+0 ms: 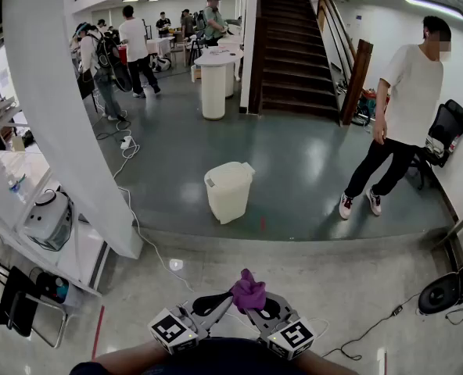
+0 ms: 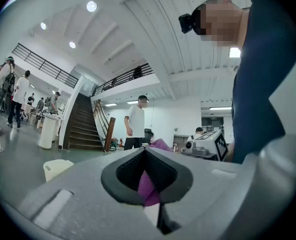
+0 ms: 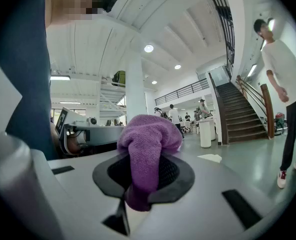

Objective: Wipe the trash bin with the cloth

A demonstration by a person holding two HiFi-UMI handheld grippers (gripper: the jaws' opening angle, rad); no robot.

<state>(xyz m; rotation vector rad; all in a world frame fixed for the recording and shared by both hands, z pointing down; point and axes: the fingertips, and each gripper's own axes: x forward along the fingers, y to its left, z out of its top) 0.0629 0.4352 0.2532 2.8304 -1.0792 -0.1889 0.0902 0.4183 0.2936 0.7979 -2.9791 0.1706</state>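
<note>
Two grippers sit together at the bottom edge of the head view. The left gripper (image 1: 220,301) and the right gripper (image 1: 261,307) angle in toward each other, and each has its jaws pressed on the same bunched purple cloth (image 1: 248,290). The bin (image 1: 229,191) is pale, upright and has its lid on. It stands on the green floor (image 1: 310,170), straight ahead of the jaws and well apart from them, just beside the foot of a white pillar (image 1: 67,131). It lies close to the midline between the two grippers, so neither is clearly nearer. A person (image 1: 403,108) stands well to the bin's right.

In the left gripper view, the left gripper (image 2: 146,170) has its jaws closed, with a narrow strip of cloth (image 2: 147,189) pinched between the dark pads. The bin (image 2: 56,168) shows low at the left, off this gripper's axis and far beyond the tips.

In the right gripper view, the right gripper (image 3: 144,179) has its jaws clamped on a thick fold of cloth (image 3: 147,141), which rises above the pads. A pale patch on the floor to the right of the jaws, probably the bin's lid (image 3: 210,158), lies well beyond them.

Judgement: the wipe is not yet begun. The cloth must first be carried forward to the bin across open floor.
</note>
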